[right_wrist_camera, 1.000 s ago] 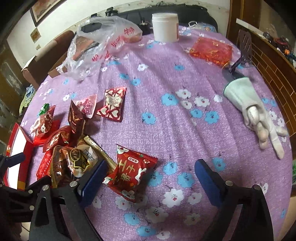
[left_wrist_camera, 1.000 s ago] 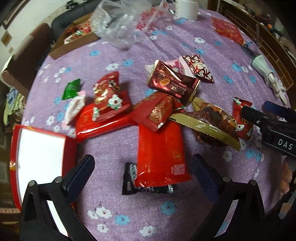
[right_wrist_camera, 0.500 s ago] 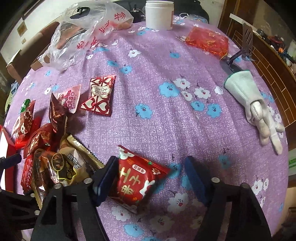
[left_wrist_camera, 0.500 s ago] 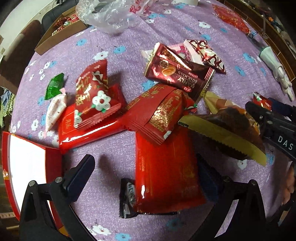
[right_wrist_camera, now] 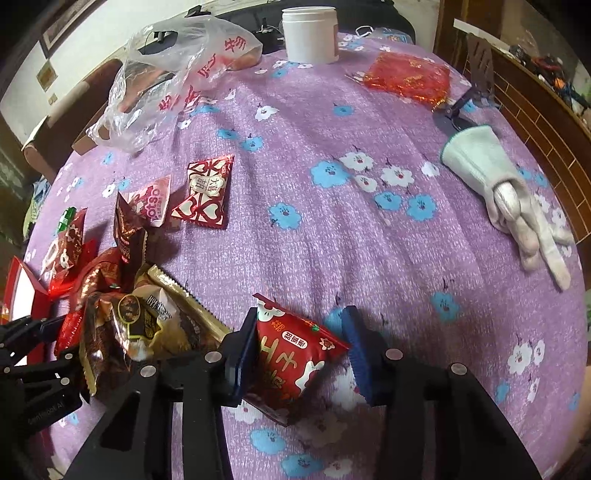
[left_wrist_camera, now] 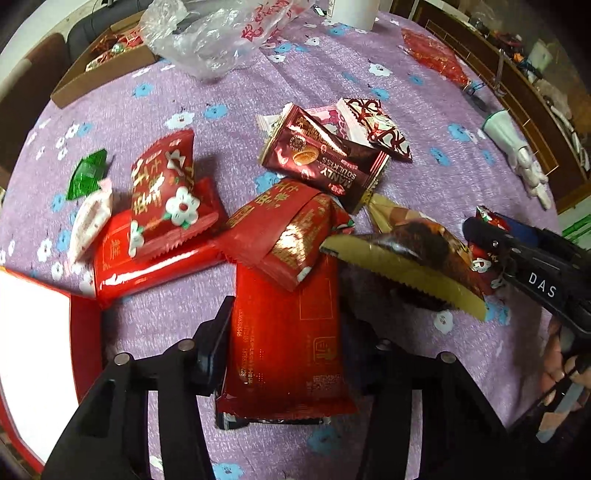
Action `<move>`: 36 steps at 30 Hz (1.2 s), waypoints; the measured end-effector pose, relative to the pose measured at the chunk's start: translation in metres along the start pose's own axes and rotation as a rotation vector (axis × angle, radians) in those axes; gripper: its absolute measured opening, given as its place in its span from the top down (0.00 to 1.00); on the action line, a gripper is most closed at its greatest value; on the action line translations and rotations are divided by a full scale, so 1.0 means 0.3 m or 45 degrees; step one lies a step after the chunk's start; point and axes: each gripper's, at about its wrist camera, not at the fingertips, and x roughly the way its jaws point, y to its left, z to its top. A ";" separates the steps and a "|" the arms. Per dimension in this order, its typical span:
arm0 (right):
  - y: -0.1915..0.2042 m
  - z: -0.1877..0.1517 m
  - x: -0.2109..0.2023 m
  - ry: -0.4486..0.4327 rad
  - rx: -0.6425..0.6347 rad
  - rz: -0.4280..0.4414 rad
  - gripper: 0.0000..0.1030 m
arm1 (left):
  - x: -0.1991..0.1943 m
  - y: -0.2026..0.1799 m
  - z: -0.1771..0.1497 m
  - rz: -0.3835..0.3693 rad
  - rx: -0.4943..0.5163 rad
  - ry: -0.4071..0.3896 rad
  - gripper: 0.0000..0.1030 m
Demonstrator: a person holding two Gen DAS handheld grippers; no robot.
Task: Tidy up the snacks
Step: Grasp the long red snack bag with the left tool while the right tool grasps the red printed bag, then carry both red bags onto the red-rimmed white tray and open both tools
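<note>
A pile of snack packets lies on the purple flowered tablecloth (left_wrist_camera: 221,92). My left gripper (left_wrist_camera: 286,343) has closed in around a long red packet (left_wrist_camera: 286,332), its jaws against both edges; a black packet (left_wrist_camera: 236,421) lies under it. My right gripper (right_wrist_camera: 303,350) straddles a small red packet with white flowers (right_wrist_camera: 291,354); the left finger touches it, the right finger (right_wrist_camera: 360,354) stands just off its corner. A brown-and-gold packet (right_wrist_camera: 147,325) lies left of it. The right gripper also shows in the left wrist view (left_wrist_camera: 524,258).
A red tray with a white floor (left_wrist_camera: 33,350) sits at the left. Farther back are a plastic bag (right_wrist_camera: 173,74), a white jar (right_wrist_camera: 310,33), a cardboard box (left_wrist_camera: 99,74), a red foil bag (right_wrist_camera: 406,77) and a white glove (right_wrist_camera: 506,192).
Both grippers moved forward and down and their jaws narrowed: the left around the long red packet, the right around the small red flowered packet.
</note>
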 end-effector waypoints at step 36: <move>0.658 -0.031 -0.425 -0.331 -0.658 0.026 0.58 | -0.419 0.477 -0.429 0.093 -0.450 -0.359 0.53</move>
